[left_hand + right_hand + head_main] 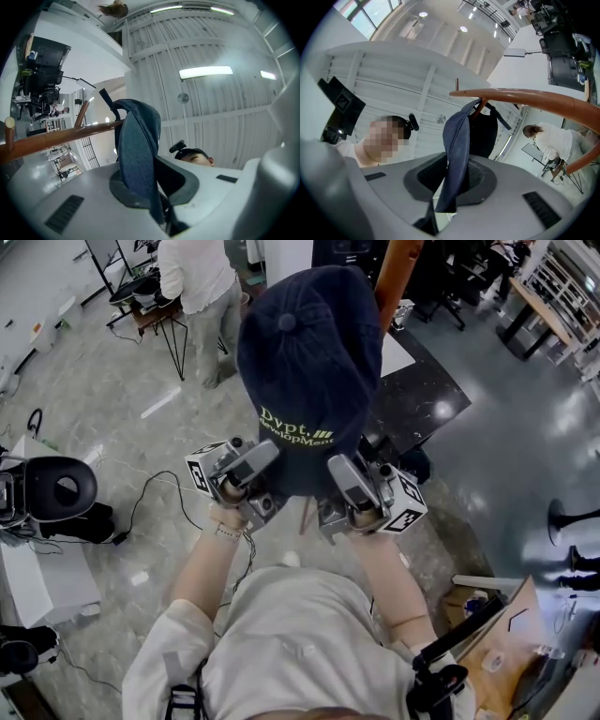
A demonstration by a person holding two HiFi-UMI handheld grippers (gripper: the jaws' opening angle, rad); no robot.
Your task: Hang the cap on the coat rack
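cap [309, 362] is held high over the grey floor [103, 381], the widest thing in the head view, where one other person in white [197, 282] stands well apart.

next in size is the single coat rack [397, 277], a brown wooden post showing just behind the cap. in the right gripper view i count two of its curved arms [525, 99], the longer one crossing right over the cap's top edge. whether the cloth is already hooked on it, i cannot tell.

one cap only: navy, with pale lettering on the front and its crown turned toward the head camera.

two grippers hold it from below. the left gripper [255, 463] has its fingers pinched onto a fold of the cap's rim, and the right gripper [343, 480] grips the rim's other side the same way.

my reading is that the carrying is done and the cap is up at the rack. what is left is to settle it over an arm and let both sets of fingers go.
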